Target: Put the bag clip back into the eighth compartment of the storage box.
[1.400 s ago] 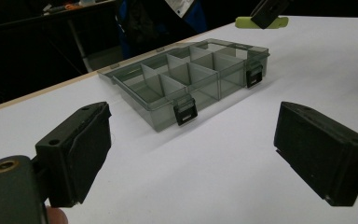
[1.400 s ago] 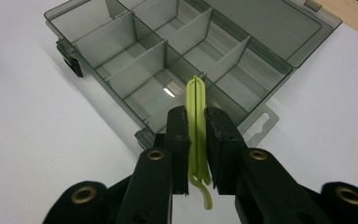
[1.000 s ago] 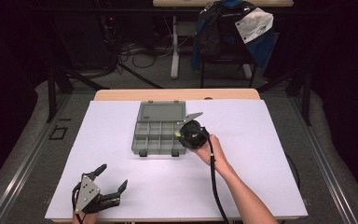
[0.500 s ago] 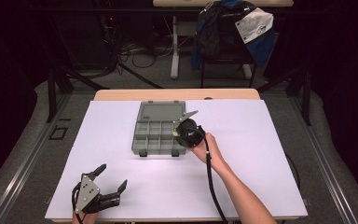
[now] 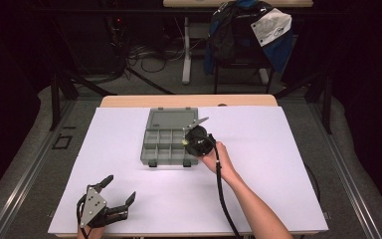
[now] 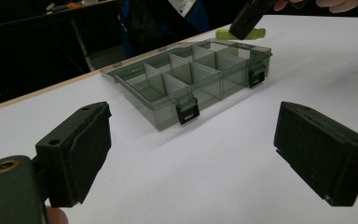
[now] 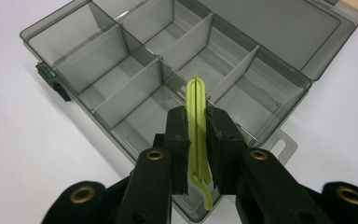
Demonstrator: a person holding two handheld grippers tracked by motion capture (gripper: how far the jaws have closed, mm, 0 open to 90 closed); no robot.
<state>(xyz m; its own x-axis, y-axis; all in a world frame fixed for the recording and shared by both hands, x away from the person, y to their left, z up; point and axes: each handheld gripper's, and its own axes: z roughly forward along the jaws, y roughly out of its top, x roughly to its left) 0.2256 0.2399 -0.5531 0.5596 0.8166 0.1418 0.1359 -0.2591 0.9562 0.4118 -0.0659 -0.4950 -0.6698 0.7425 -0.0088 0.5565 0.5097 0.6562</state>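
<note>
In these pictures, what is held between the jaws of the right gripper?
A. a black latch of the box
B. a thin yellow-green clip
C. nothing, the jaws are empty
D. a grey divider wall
B: in the right gripper view, the right gripper is shut on the thin yellow-green clip, which stands edge-on over the open compartment box.

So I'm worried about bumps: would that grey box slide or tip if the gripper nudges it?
The box probably slides rather than tips: it lies low and flat. Its clear compartments look empty, so likely light. The open lid lying behind may flex.
</note>
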